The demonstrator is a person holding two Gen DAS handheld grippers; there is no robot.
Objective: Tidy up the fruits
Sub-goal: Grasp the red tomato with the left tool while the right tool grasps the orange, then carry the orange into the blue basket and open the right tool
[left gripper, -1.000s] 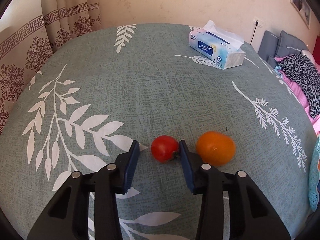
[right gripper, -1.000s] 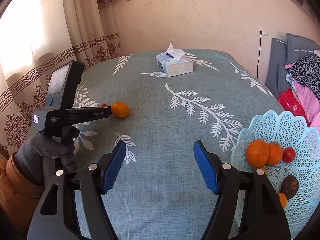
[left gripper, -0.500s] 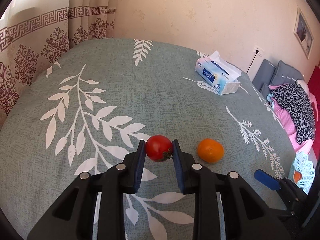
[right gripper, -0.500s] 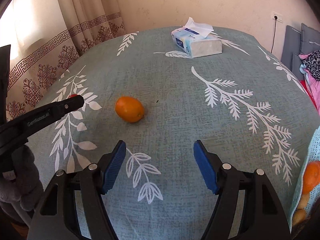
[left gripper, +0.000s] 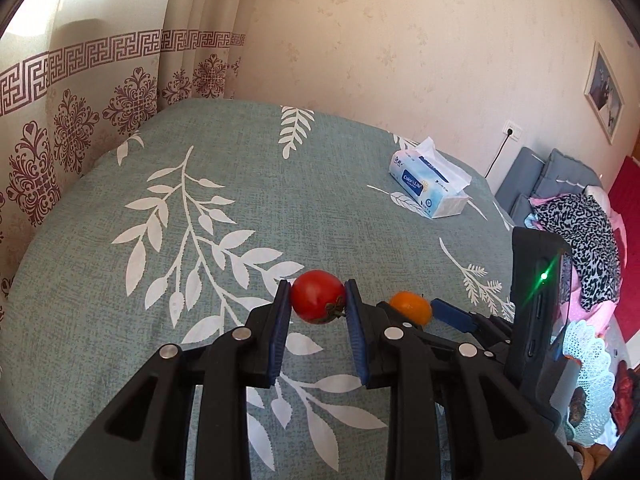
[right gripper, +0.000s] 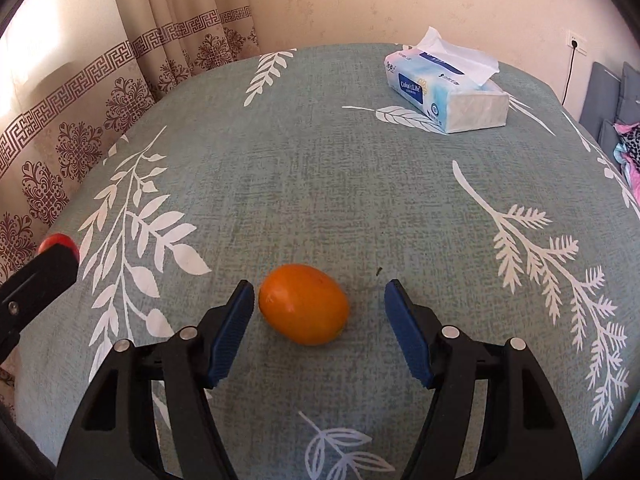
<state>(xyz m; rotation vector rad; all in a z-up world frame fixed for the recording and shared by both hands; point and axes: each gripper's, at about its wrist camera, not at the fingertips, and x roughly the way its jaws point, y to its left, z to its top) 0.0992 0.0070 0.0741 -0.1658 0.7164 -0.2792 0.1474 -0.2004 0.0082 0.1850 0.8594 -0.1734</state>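
Left wrist view: left gripper (left gripper: 317, 300) clamped on red tomato (left gripper: 316, 295), orange fruit (left gripper: 410, 306) at its 3 o'clock. Right gripper (right gripper: 319, 300), jaws just closing, straddles orange fruit (right gripper: 304, 303) unpressed.

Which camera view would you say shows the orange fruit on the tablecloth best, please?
The right wrist view: the orange fruit lies large and unobstructed between the open fingers of the right gripper. The left wrist view shows it small, partly hidden behind the left gripper.

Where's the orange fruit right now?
In the right wrist view the orange fruit lies on the leaf-print tablecloth, between the right tool's open fingers, nearer the left one.
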